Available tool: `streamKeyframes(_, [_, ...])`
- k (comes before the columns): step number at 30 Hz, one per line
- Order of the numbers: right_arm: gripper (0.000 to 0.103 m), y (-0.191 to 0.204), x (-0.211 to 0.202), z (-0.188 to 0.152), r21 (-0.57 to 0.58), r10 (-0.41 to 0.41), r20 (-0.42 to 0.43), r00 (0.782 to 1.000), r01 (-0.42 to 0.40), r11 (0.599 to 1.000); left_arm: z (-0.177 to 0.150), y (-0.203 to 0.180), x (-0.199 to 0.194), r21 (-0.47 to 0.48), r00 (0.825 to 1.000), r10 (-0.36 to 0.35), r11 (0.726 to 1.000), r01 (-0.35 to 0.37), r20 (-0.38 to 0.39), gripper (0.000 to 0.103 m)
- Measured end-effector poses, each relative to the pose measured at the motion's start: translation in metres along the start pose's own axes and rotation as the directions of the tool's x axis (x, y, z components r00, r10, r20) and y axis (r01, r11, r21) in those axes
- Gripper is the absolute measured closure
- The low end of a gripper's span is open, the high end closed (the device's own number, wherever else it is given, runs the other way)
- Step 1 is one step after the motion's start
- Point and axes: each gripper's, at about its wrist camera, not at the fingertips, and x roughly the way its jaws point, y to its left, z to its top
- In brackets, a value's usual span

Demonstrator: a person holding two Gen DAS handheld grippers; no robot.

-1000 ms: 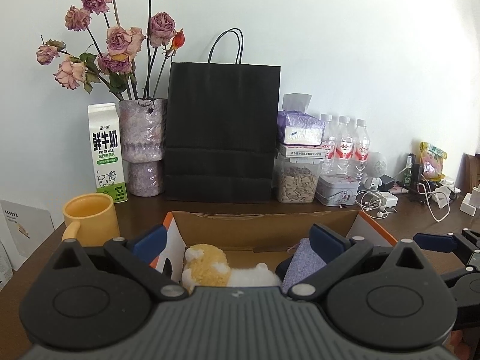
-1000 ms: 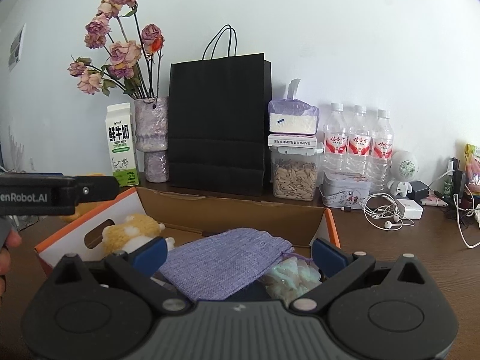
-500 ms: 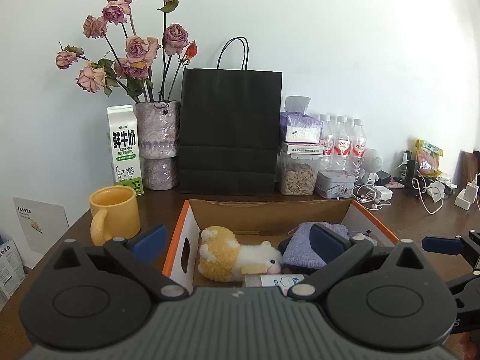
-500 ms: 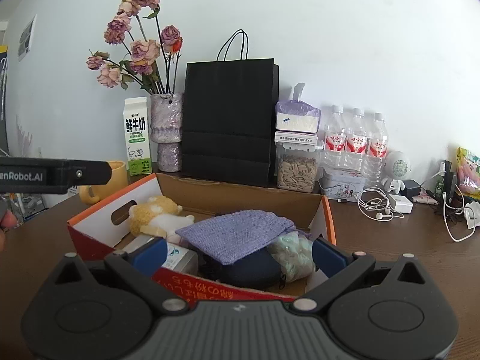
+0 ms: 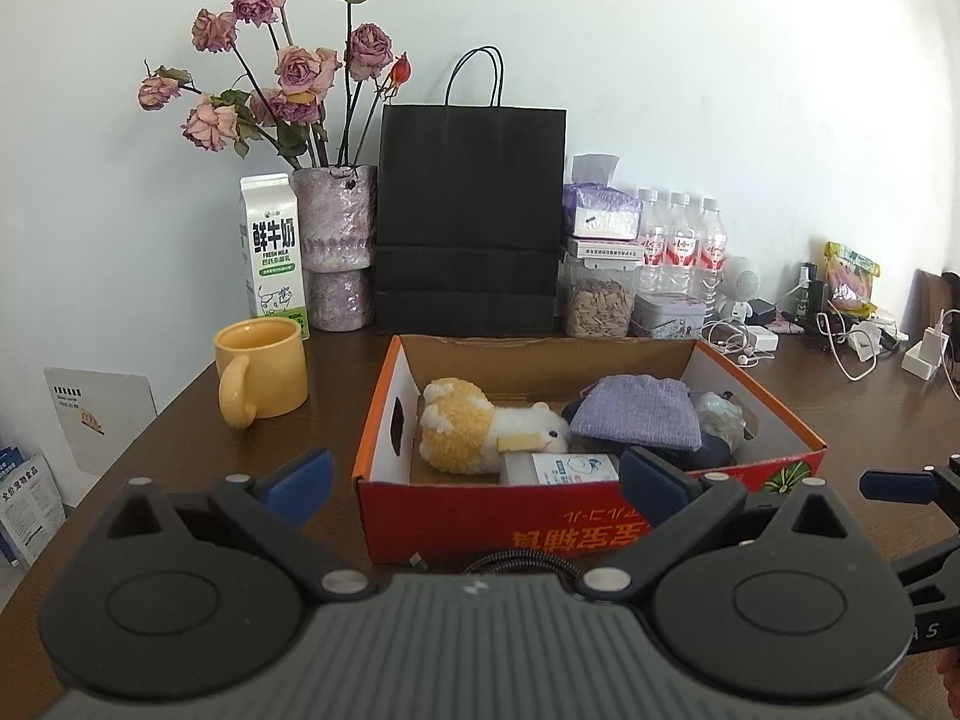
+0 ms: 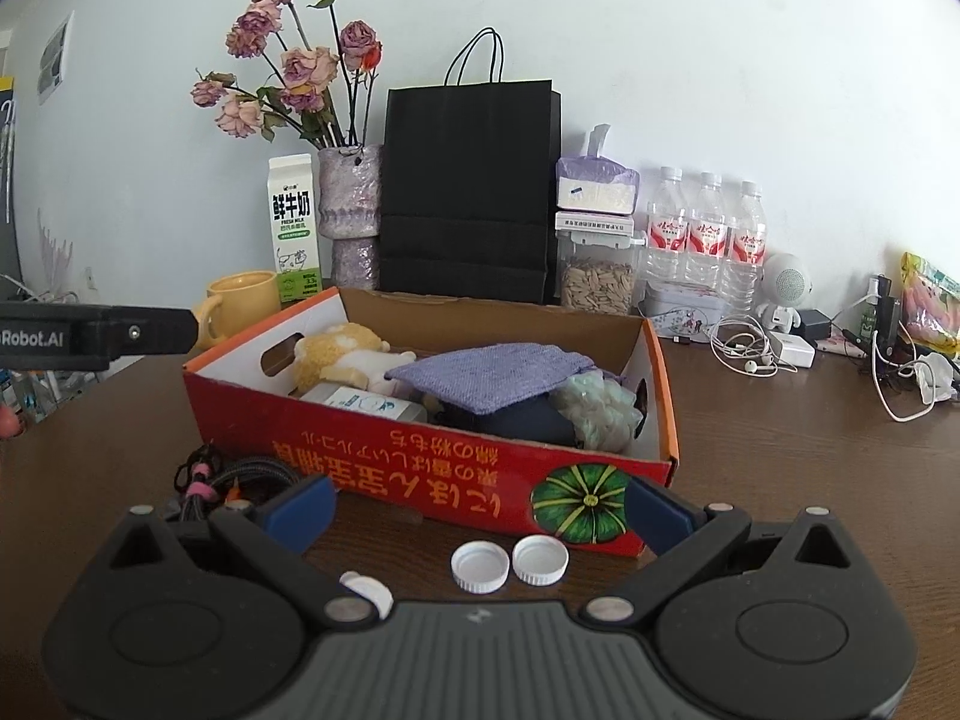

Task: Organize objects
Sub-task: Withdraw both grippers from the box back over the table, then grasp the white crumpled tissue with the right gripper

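Note:
An open red cardboard box (image 5: 540,519) (image 6: 420,474) stands on the brown table. Inside lie a yellow-and-white plush toy (image 5: 474,435) (image 6: 342,354), a purple woven pouch (image 5: 639,414) (image 6: 492,375), a small white pack (image 5: 561,468) (image 6: 360,402) and a pale green puff (image 6: 597,408). My left gripper (image 5: 474,477) is open and empty, just short of the box's near wall. My right gripper (image 6: 477,507) is open and empty too. Between its fingers two white bottle caps (image 6: 510,564) lie on the table. A third cap (image 6: 366,591) and a coiled black cable (image 6: 240,477) lie to the left.
Behind the box stand a yellow mug (image 5: 261,369), a milk carton (image 5: 273,252), a vase of dried roses (image 5: 333,252), a black paper bag (image 5: 471,216), a seed jar (image 5: 600,300), water bottles (image 6: 705,240). Chargers and cables (image 6: 756,348) lie at the back right.
Both grippers have pulled back and up from over the box. The whole box, the caps and the cable have come into view. Both stay open.

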Motion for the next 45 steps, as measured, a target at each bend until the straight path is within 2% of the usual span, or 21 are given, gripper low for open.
streamKeyframes(9, [0.000,0.004,-0.008,-0.032,-0.015,0.019,-0.101,0.995,-0.021,1.000,-0.029,0.002,-0.011,0.009,0.997,-0.007,1.000,0.007,-0.071,0.000])
streamKeyframes(14, [0.000,0.004,-0.008,-0.043,-0.006,0.037,-0.166,0.985,-0.038,0.999,-0.046,-0.001,-0.015,0.034,0.993,-0.018,0.999,0.022,-0.116,0.000])
streamKeyframes(23, [0.000,0.006,0.002,-0.057,0.010,0.051,-0.249,0.967,-0.050,0.999,-0.064,-0.003,-0.014,0.023,0.985,-0.030,0.999,0.035,-0.173,0.000])
streamKeyframes(41, [0.000,0.008,0.005,-0.057,-0.019,0.079,-0.252,0.965,-0.086,0.996,-0.072,-0.008,-0.008,0.026,0.977,-0.035,0.999,0.042,-0.212,0.000])
streamKeyframes(43, [0.004,0.008,0.003,-0.058,-0.022,0.084,-0.240,0.967,-0.092,0.995,-0.072,-0.009,-0.007,0.026,0.976,-0.035,0.999,0.042,-0.214,0.000])
streamKeyframes(45, [0.014,0.009,0.000,-0.058,-0.029,0.093,-0.233,0.968,-0.102,0.994,-0.073,-0.009,-0.007,0.027,0.976,-0.034,0.999,0.040,-0.215,0.000])
